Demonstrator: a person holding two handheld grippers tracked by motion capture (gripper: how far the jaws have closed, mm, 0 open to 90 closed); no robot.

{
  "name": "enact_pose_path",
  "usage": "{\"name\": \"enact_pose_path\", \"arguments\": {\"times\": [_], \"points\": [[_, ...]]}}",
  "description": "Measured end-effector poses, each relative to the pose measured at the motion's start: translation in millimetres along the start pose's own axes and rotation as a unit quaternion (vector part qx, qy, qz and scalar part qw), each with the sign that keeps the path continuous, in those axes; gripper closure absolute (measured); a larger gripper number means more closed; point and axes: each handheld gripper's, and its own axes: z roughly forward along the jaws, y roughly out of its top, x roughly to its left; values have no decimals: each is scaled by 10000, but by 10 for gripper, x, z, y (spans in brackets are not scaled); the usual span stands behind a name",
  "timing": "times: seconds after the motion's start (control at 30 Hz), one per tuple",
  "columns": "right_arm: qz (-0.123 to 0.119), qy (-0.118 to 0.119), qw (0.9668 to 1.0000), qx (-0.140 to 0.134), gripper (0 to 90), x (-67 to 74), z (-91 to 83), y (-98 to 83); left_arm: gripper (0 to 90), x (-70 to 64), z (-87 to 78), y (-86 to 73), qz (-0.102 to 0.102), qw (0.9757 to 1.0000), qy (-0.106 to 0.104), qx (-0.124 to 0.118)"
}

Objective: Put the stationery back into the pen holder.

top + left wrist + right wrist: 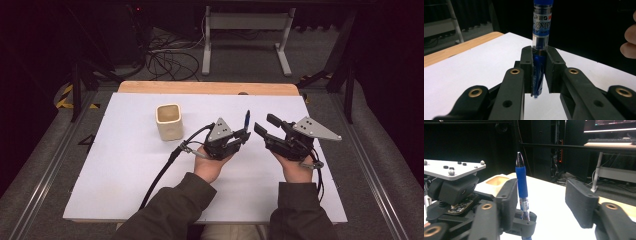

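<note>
Pen (247, 119) position is what matters here: one blue pen is clamped upright between the jaws of the left gripper (243, 135), its long axis standing close to vertical above the white table (125, 170), the tip uppermost as seen in the right gripper view (520, 160). In the left gripper view the barrel (541, 27) is seen pinched between both pads, with the lower end hanging just below them, so this gripper is closed firmly on the pen. The right gripper (264, 126) is held just to the right of the pen, its jaws parted to a middling gap and empty; from its own camera the pen stands just beside its left jaw rather than midway between the two, and no pad is pressed against it. The left gripper is thus the one in possession. One cream cup (168, 121) stands to the left of both grippers and slightly farther from the person, well apart from the pen, its mouth open upward. If the pen is meant for the cup, a move leftward and slightly away would be called for, with the axis kept upright. Counted: one pen, one cup, two grippers, each held in one hand.
</note>
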Motion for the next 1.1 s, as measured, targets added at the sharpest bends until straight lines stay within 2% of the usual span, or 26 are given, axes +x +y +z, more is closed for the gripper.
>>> {"name": "enact_pose_path", "arguments": {"times": [0.23, 0.6, 0.73, 1.1], "points": [[31, 41, 10000, -18, 343, -5, 4, -9, 787, 43, -71, 7, 21, 10000, 59, -10], [73, 153, 9999, -11, 287, -7, 11, -15, 787, 145, -234, 52, 45, 9997, 236, -94], [117, 181, 9997, -67, 236, -15, 7, -18, 787, 198, -310, 78, 14, 9994, 307, -160], [160, 198, 9997, -49, 213, -15, 3, -27, 787, 359, -518, 120, -107, 9979, 539, -331]]}}
